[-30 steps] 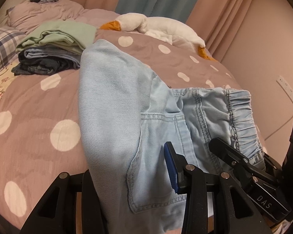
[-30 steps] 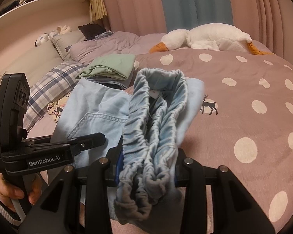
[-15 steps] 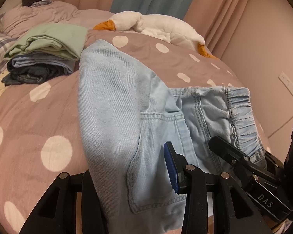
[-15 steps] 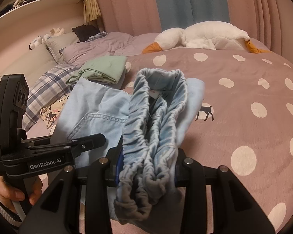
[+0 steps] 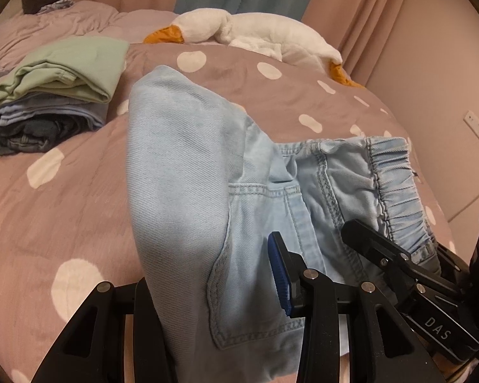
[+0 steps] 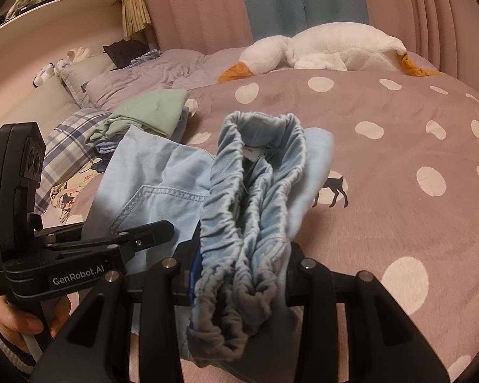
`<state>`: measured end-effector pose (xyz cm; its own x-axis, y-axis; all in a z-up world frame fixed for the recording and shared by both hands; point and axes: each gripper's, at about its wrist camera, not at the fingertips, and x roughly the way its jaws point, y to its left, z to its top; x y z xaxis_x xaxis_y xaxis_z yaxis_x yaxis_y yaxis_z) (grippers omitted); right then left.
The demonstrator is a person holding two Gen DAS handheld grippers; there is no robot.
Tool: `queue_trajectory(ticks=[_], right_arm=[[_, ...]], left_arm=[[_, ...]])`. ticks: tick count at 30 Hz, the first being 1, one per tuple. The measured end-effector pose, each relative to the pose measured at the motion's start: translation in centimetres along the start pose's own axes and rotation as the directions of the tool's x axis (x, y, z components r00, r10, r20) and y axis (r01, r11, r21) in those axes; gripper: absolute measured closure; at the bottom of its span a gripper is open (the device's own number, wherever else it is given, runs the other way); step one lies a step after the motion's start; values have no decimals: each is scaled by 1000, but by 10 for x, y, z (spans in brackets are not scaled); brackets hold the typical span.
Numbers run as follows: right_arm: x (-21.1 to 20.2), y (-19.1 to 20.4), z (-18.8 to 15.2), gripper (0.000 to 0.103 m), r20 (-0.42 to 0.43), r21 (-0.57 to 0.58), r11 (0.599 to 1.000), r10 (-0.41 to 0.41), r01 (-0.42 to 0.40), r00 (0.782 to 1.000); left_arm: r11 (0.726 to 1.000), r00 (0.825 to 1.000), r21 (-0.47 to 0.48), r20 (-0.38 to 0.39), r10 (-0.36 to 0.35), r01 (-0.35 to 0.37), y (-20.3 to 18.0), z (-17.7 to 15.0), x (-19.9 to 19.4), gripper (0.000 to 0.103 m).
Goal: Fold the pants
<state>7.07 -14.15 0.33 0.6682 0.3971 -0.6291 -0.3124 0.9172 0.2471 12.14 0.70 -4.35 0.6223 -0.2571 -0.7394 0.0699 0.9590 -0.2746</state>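
Light blue denim pants [image 5: 188, 198] are folded into a bundle and held up over the bed between both grippers. My left gripper [image 5: 217, 290] is shut on the folded leg side, with a back pocket showing. My right gripper [image 6: 239, 265] is shut on the bunched elastic waistband [image 6: 255, 191]. The right gripper also shows at the lower right of the left wrist view [image 5: 399, 265]. The left gripper shows at the left of the right wrist view [image 6: 89, 255].
A stack of folded clothes [image 5: 54, 89] with a green piece on top lies at the left of the bed, also in the right wrist view [image 6: 143, 115]. A white plush goose [image 5: 255, 35] lies at the back. The polka-dot cover [image 6: 399, 146] spreads to the right.
Both grippers and the held pants have moved forward over the bed, toward the stack and goose. The grip on the pants is unchanged.
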Motion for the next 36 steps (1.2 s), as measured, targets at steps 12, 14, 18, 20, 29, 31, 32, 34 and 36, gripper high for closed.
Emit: queue_trajectory(ticks=[12,14,18,20,29,31,32,34,36], right_arm=[[31,-17,6,65,-31,24,1000,-8,9,1000],[35,-19,7,65,-38,26,1000,-9,10,999],[44,-22,8,65,-54,31,999,-9,10,998],[48,-23,8,65,-63,34,999,-6,9,998],[64,-29,8,64,-103,53,999,-4,10,995],[66,-31,8,63,-108,61,998,-1,8,994],[68,-33,8,63,-113,65,998,1,6,994],[71,-36,7,63,-123,74,997,1,8,992],[77,-44,4,61,-141,108,994,10,5,990]], left_arm=[[1000,999,8,-37,12,-12,3,10,31,63],[1000,999,10,-43,15,-15,4,10,35,63],[1000,998,12,-60,20,-20,4,10,43,63],[1000,998,13,-67,23,-22,5,10,46,63],[999,995,11,-97,36,-35,11,8,57,63],[999,994,11,-99,38,-37,12,8,59,63],[999,994,13,-101,39,-38,12,8,60,63],[999,994,18,-103,47,-45,13,8,63,63],[998,993,20,-105,56,-54,15,7,66,63]])
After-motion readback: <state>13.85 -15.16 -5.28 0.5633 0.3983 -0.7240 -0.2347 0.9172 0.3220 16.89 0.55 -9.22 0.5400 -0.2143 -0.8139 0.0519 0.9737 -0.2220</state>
